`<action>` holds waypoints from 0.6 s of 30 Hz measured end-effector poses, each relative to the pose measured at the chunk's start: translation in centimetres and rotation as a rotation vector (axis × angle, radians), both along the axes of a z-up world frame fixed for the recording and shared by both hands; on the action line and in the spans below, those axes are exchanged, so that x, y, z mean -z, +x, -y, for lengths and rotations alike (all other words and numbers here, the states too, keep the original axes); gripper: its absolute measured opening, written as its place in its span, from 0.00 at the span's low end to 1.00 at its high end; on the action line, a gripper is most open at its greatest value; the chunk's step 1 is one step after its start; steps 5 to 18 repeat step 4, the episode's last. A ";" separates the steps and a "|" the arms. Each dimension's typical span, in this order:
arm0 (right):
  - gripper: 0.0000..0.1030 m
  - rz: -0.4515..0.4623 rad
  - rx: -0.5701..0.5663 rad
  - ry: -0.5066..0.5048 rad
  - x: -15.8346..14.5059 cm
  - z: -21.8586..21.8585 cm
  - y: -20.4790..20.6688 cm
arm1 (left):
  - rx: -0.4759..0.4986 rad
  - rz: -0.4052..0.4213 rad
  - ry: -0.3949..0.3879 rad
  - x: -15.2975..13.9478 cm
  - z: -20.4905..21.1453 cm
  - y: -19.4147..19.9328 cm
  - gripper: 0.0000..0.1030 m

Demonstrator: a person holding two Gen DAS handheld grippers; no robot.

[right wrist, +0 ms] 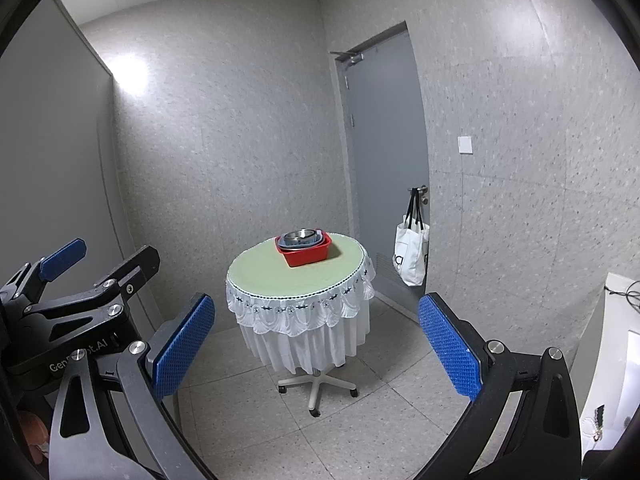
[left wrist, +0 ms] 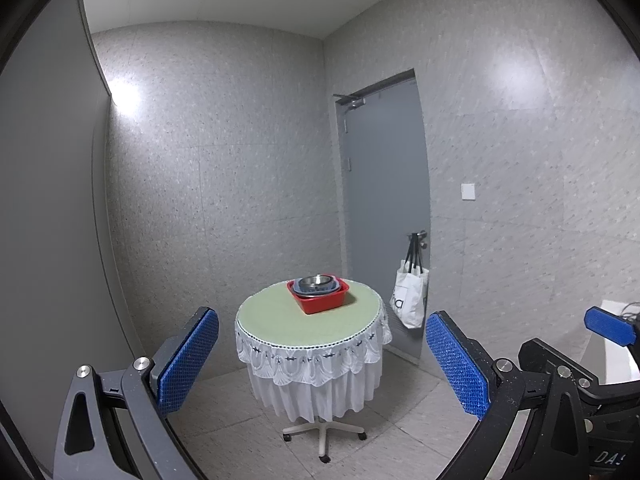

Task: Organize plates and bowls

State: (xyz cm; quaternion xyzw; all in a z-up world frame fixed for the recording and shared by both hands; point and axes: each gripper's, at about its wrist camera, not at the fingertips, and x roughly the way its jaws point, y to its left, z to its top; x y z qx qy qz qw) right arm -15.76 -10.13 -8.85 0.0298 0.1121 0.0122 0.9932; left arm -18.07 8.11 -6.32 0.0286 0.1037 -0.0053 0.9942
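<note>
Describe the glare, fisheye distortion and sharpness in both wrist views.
Left wrist view: bright glare patches on the walls, the door bows, black vignette at the corners, the stacked bowls small and soft. Right wrist view: one glare patch upper left, same bowing, round table fairly sharp.

Room: speckled grey walls [left wrist: 224, 184]; grey door [left wrist: 384, 200] at 2 o'clock, white bag [left wrist: 410, 298] on handle; pale tiled floor [left wrist: 400, 412]; round skirted tabletop [left wrist: 280, 320] on castors, centre.
</note>
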 end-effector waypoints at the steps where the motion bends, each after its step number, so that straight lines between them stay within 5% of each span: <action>1: 1.00 -0.002 0.001 0.001 0.1 0.3 0.6 | 0.001 -0.001 0.001 0.0 0.2 0.8 1.00; 4: 1.00 -0.004 0.005 0.007 0.2 1.1 2.2 | 0.000 -0.006 0.004 0.3 1.4 3.5 1.00; 18: 1.00 -0.004 0.005 0.007 0.2 1.1 2.2 | 0.000 -0.006 0.004 0.3 1.4 3.5 1.00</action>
